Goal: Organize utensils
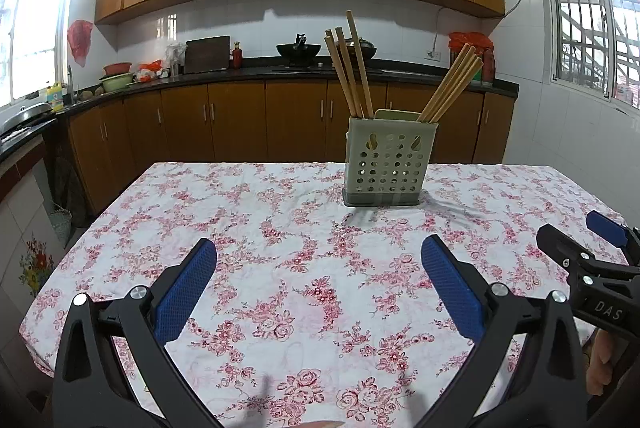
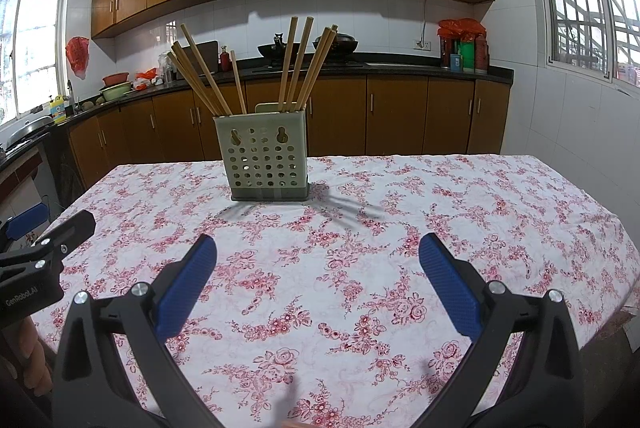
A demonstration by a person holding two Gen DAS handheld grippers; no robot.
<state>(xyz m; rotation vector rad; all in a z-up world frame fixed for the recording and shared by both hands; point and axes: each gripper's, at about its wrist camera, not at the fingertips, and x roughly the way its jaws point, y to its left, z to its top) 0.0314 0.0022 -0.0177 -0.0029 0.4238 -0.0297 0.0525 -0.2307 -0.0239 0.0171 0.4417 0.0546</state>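
A pale green perforated utensil holder (image 1: 386, 164) stands upright on the floral tablecloth (image 1: 280, 268). It also shows in the right wrist view (image 2: 266, 160). Several wooden chopsticks (image 1: 352, 68) lean out of it in two bunches, one bunch to each side (image 2: 200, 72). My left gripper (image 1: 318, 248) is open and empty, well short of the holder. My right gripper (image 2: 318, 248) is open and empty too, also short of the holder. The right gripper shows at the right edge of the left wrist view (image 1: 580, 244). The left gripper shows at the left edge of the right wrist view (image 2: 44, 228).
The floral-clothed table (image 2: 480, 208) ends at a far edge behind the holder. Beyond it run wooden kitchen cabinets (image 1: 240, 124) and a dark counter with woks (image 1: 298, 50) and bowls. Windows are on both side walls.
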